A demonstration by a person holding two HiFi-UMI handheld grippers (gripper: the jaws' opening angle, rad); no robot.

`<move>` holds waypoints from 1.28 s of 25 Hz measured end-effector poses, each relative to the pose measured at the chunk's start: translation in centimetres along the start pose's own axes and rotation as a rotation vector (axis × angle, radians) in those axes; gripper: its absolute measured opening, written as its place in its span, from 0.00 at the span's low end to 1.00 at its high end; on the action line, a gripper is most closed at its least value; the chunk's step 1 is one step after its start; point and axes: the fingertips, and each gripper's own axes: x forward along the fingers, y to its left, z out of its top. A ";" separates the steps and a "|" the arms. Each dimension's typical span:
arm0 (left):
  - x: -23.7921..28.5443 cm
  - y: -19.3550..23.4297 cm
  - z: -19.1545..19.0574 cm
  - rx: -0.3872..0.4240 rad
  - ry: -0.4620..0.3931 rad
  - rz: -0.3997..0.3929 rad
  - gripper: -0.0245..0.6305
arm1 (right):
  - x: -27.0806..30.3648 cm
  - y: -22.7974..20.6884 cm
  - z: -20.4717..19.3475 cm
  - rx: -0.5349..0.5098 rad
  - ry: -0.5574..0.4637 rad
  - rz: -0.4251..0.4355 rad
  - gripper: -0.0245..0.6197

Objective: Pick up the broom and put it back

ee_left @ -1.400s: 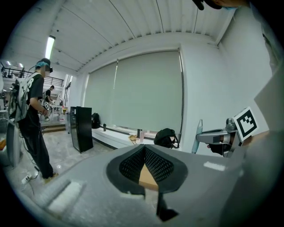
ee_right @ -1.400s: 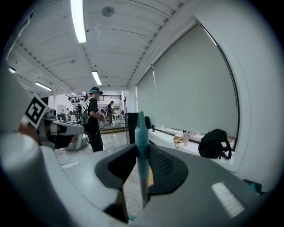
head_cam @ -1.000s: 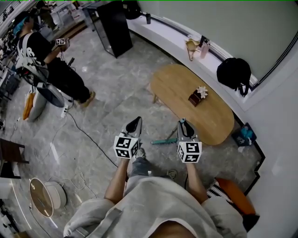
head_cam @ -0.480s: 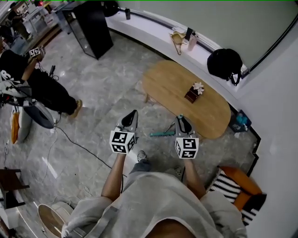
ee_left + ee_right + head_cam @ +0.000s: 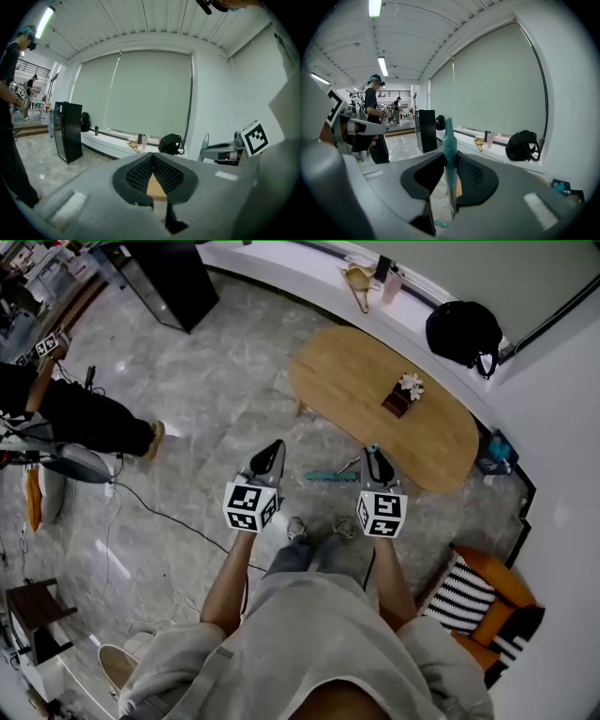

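my right tongs (image 5: 450,157) pinch the teal broom (image 5: 449,136) by its handle, upright between the pads. its head shows low between both tongs, just short of the oval table's (image 5: 361,395) near edge. my left tongs (image 5: 153,157) are pressed together. bare marble floor (image 5: 216,399) spreads wide to the left and far. a striped chair (image 5: 473,592) sits near right and a cable (image 5: 173,521) trails near left.
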 end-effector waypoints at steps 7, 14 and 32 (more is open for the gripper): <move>4.0 -1.9 -3.0 -0.003 0.069 -0.024 0.04 | 1.4 -0.7 -4.0 0.032 0.063 0.018 0.17; 7.0 -3.0 -7.5 -0.024 0.131 -0.041 0.04 | 2.5 -2.0 -8.5 0.072 0.129 0.023 0.17; 12.2 -2.1 -12.3 -0.048 0.185 -0.031 0.04 | 6.6 -4.8 -17.0 0.129 0.271 -0.034 0.17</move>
